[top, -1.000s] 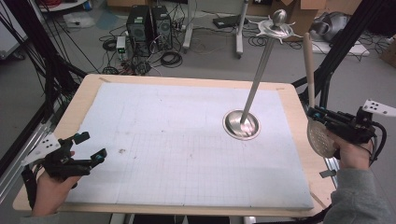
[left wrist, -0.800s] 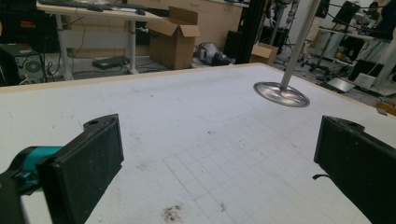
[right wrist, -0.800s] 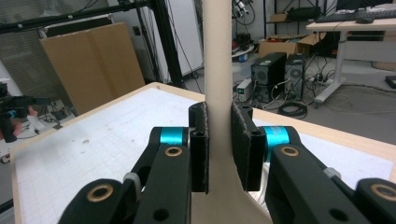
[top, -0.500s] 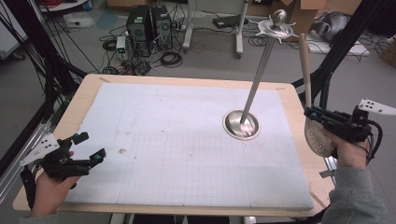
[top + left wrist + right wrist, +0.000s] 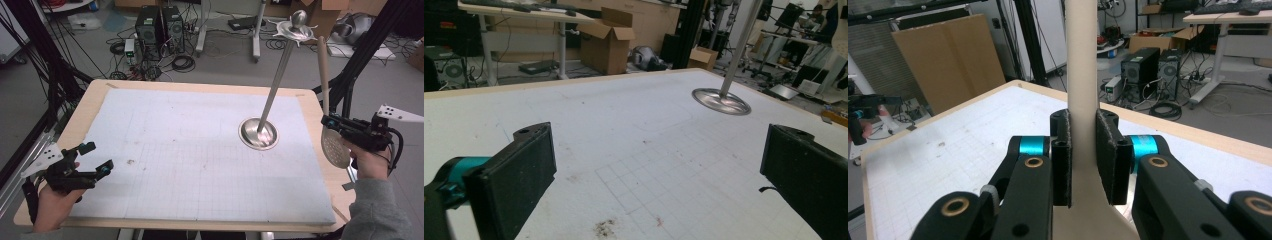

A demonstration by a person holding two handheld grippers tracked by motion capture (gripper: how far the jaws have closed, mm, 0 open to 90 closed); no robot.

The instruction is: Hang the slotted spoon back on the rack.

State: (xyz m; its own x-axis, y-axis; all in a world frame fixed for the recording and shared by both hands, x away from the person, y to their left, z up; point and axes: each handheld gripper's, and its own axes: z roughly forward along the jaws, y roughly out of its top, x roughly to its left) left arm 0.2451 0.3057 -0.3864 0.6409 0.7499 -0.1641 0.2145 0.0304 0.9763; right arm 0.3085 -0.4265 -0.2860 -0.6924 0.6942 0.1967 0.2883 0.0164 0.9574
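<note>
nothing has shifted in the last second: your right gripper (image 5: 336, 126) still clamps the skimmer (image 5: 334, 145) at 3 o'clock of the stand (image 5: 258, 134), left gripper (image 5: 95, 161) released, hanging not yet begun.

- Tools: two, the left tool (image 5: 95, 159) and the right tool (image 5: 326, 121), one in each hand.
- Hands: two, a left hand (image 5: 52, 205) and a right hand (image 5: 369, 162).
- Skimmer spoons: one skimmer spoon (image 5: 334, 145) with a pale handle and a round holed head.
- Metal stands: one metal stand (image 5: 259, 133), a round base with a slanting pole.
- Benches: one bench (image 5: 82, 115) with a wooden edge.
- White mats: one white mat (image 5: 190, 145) marked with a grid.
- Computer towers: two computer towers (image 5: 159, 27) on the floor.
</note>
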